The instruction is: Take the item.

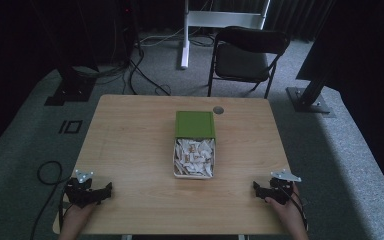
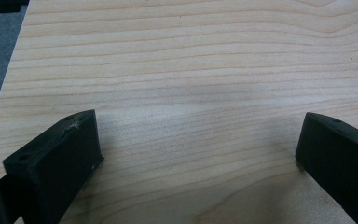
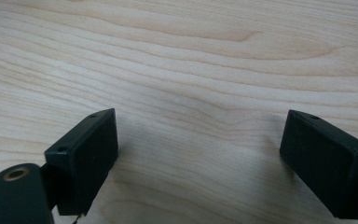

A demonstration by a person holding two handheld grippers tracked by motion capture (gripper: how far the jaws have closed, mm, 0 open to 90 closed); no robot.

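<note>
A black folding chair (image 1: pixel 247 55) stands behind the wooden table (image 1: pixel 130 150), beside a white stand (image 1: pixel 215 20).

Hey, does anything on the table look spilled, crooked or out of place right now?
Nothing stands out. The white box of paper packets sits square mid-table, green lid behind it, nothing spilled. Both grippers, left and right, rest open near the front corners.

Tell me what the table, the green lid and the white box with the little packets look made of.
The table looks like pale wood or a wood-look laminate: grain lines run across it, with a soft matt sheen. The green lid looks like smooth card or plastic; the high view leaves that open. The white box seems thin card. The packets look like paper.
</note>
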